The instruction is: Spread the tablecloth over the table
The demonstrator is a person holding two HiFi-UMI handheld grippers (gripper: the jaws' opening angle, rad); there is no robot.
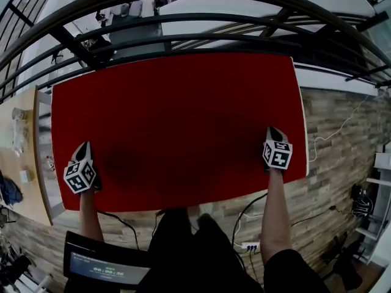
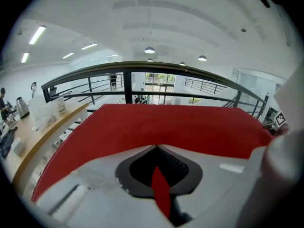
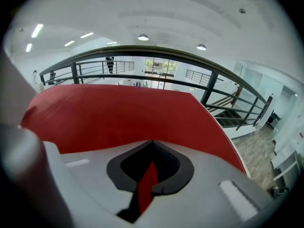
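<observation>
- Tablecloth (image 1: 177, 127) lies flat across the counter (image 1: 305, 124), pinched near both near corners. Tug unevenly now and it skews, baring one side!
- Out reach the left forearm (image 1: 90, 215) and right forearm (image 1: 276, 206), parallel, well apart, tools angled downward.
- On the left gripper (image 1: 84, 146) and right gripper (image 1: 272, 130), fingers (image 2: 137, 167) are clamped on red cloth. Slip, and that corner drops.

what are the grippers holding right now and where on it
Both hold the red tablecloth: the left gripper pinches it near its near left corner, the right gripper near its near right corner.
</observation>
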